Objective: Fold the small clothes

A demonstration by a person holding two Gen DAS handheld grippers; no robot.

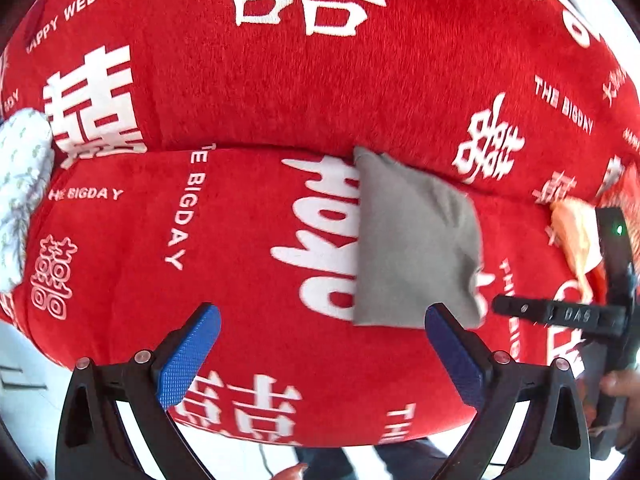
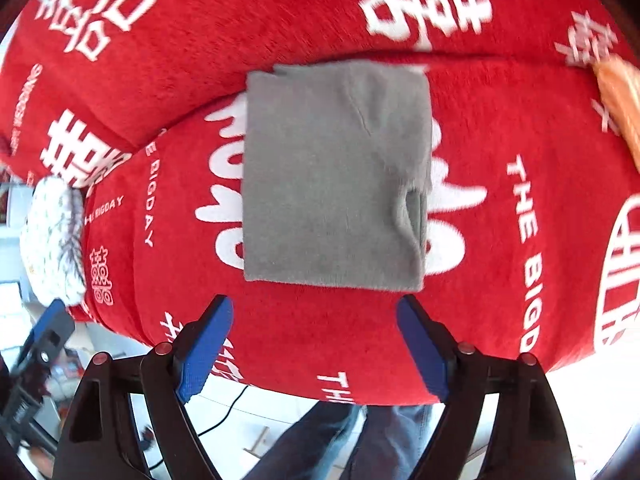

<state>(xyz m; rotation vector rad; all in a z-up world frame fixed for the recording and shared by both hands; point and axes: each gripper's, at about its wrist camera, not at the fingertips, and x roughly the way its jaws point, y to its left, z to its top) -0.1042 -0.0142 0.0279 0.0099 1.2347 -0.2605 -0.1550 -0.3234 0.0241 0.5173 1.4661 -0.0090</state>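
- Blue pads of the right tool (image 2: pixel 314 342) stand wide apart close to the lens, released, with nothing between them; they hover over the red blanket (image 2: pixel 500 128).
- Just beyond those pads lies the grey garment (image 2: pixel 332 176), folded into a neat rectangle and flat on the blanket, touching neither pad.
- Left tool (image 1: pixel 322 354) is likewise spread and empty above the same blanket; in its view the grey garment sits ahead and to the right, its near edge by the right pad.
- White lettering and large characters cover the blanket.
- A white patterned cloth (image 1: pixel 22 184) lies at the blanket's left edge, well apart from the grey garment.
- An orange cloth (image 2: pixel 620 100) lies at the right edge, also well apart.
- A person's legs in jeans (image 2: pixel 352 440) show below the blanket's near edge.
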